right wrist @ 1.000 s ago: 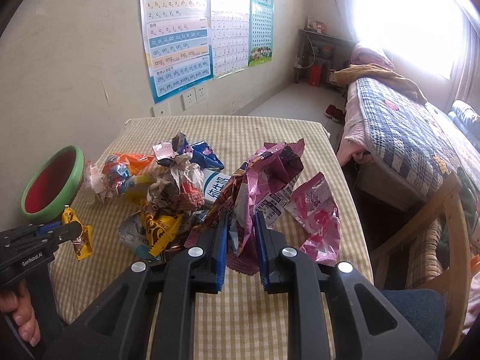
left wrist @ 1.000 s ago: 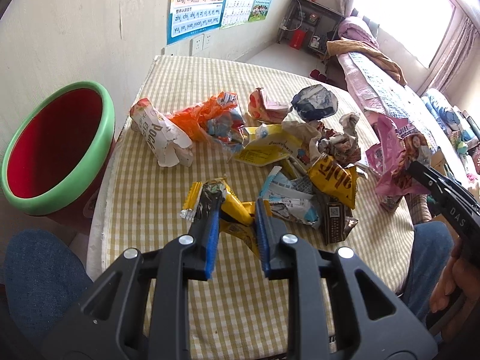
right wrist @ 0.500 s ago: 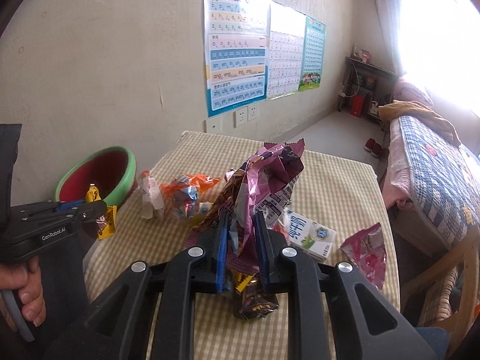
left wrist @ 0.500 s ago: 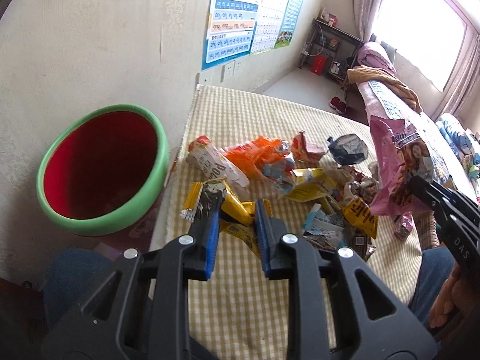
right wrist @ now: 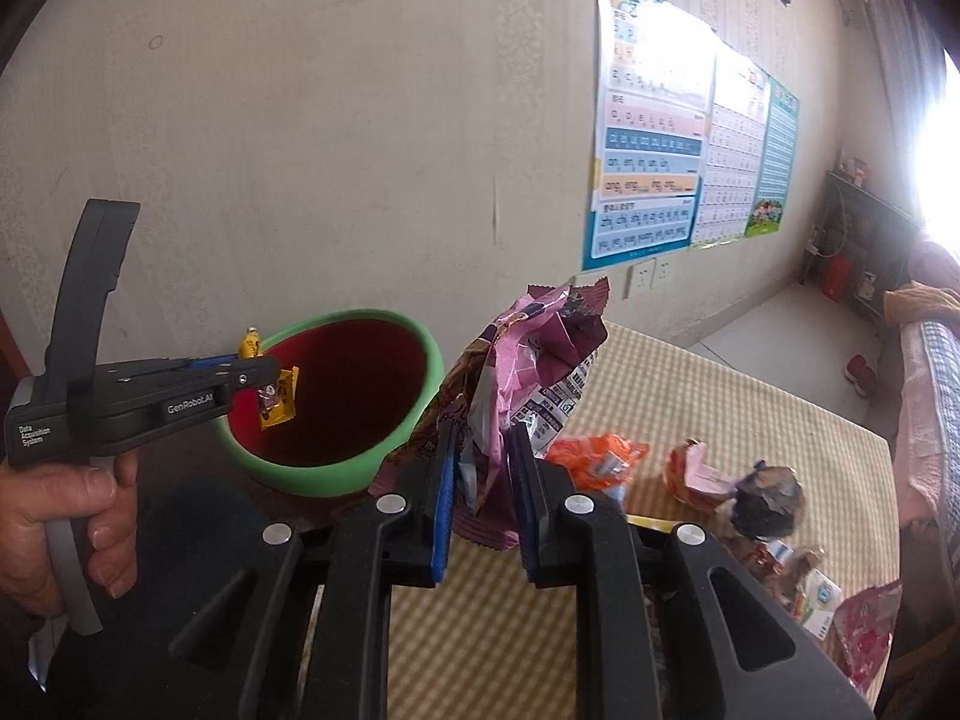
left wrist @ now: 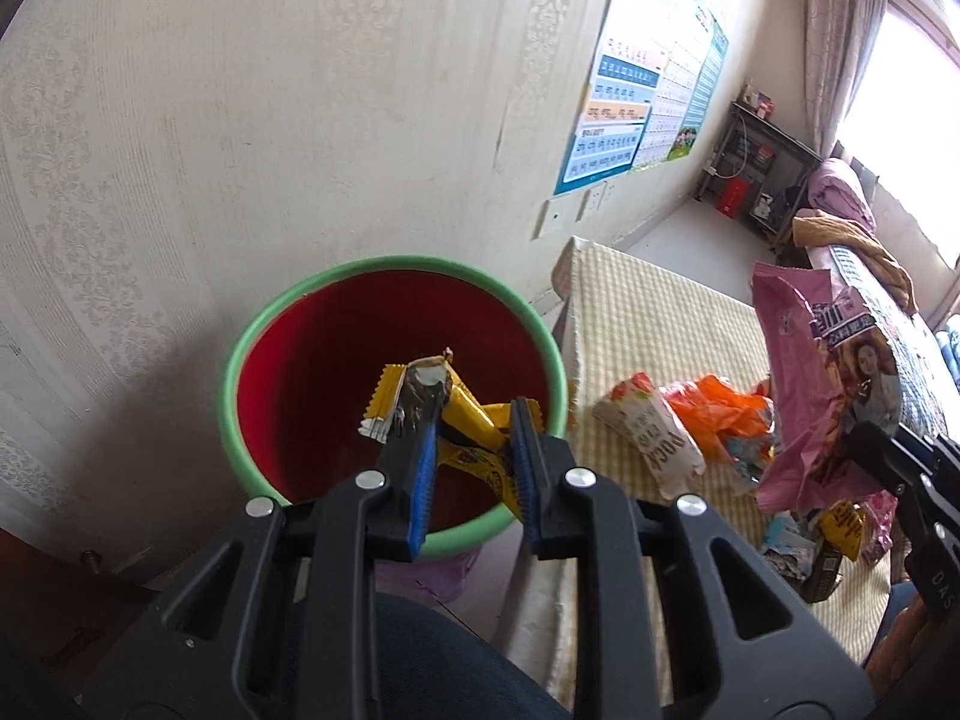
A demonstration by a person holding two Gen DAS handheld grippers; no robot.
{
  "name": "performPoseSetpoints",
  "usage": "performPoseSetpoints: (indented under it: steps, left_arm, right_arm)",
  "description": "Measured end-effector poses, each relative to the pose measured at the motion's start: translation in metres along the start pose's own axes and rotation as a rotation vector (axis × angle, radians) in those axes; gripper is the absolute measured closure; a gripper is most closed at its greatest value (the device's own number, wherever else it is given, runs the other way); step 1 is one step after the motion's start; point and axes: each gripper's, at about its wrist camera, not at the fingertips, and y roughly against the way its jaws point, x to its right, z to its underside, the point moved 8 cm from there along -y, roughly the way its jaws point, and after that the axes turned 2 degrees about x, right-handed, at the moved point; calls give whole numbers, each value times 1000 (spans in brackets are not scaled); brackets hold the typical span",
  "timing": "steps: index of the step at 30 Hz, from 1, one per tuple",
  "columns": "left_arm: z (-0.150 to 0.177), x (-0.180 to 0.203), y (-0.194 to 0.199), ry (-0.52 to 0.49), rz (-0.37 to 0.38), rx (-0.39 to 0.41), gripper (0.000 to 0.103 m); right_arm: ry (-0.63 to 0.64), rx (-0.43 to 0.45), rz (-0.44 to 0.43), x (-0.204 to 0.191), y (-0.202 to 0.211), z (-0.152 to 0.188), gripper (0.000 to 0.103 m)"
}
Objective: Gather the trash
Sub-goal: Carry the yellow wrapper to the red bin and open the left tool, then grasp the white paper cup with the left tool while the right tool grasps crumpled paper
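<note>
My left gripper [left wrist: 474,426] is shut on a yellow snack wrapper [left wrist: 462,414] and hangs over the mouth of the red bin with a green rim [left wrist: 312,300]. In the right wrist view the same left gripper [right wrist: 267,375] holds that yellow wrapper [right wrist: 277,402] above the bin [right wrist: 414,414]. My right gripper [right wrist: 483,450] is shut on a crumpled pink and purple snack bag [right wrist: 528,360], over the table's near-left corner, just right of the bin. That pink bag [left wrist: 840,372] also shows at the right of the left wrist view.
A table with a yellow checked cloth [right wrist: 750,396] carries several wrappers: an orange one [right wrist: 597,459], a white pouch [left wrist: 654,438], a dark crumpled ball [right wrist: 771,495]. The wall with posters [right wrist: 651,150] stands behind the bin. A bed [left wrist: 864,252] lies far right.
Both grippers swung left from the wrapper pile toward the bin, each keeping its wrapper. The yellow wrapper now hangs over the bin's opening, and the pink bag has come up beside it.
</note>
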Motion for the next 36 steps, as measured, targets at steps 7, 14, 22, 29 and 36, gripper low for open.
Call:
performPoseSetpoints:
  steps: [7,14,22,29,36]
  left_arm:
    - [-7,-48,-14,86,-45,19,81]
    - [-6,-64,-19,150,-30,21,81]
    - [-2,-78,-19,203,-30,21,79]
    - [3,-89,-22,255,-58,3,37]
    - [1,-94,-13,263,-104,41,5]
  right_arm:
    - [65,-19,-94,-49,-55,-19,86]
    - [85,-52,-143,-71,-95,-25,86]
    - [63,-127,-150,-73,-131,-13,85]
    - [55,-125,-158,-76,-138,-9,46]
    - [22,-147,-121,-58,-117,10,21]
